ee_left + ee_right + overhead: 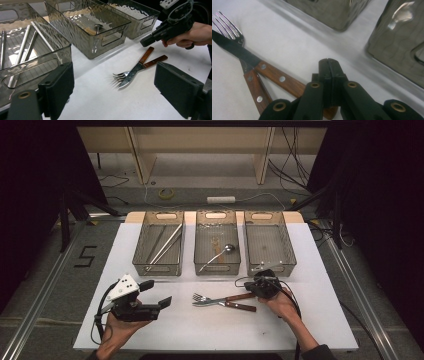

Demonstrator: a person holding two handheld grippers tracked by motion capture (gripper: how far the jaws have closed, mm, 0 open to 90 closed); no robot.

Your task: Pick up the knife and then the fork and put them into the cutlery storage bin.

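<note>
A wooden-handled knife [235, 298] and a wooden-handled fork [239, 306] lie crossed on the white table, tips pointing left. My right gripper [254, 289] is at the right end of the knife's handle. In the right gripper view its jaws [328, 62] are pressed together with nothing between them, and the knife handle [279, 78] runs beneath them beside the fork [252, 85]. My left gripper [157, 294] rests at the front left with its jaws wide apart and empty. The left gripper view shows the knife [136, 68], the fork [121, 75] and the right gripper [146, 42] beyond.
Three clear grey bins stand in a row behind the cutlery. The left bin [141, 245] holds long metal sticks, the middle bin [199, 250] a spoon [220, 252], and the right bin [290, 252] looks bare. The table's front edge is near my hands.
</note>
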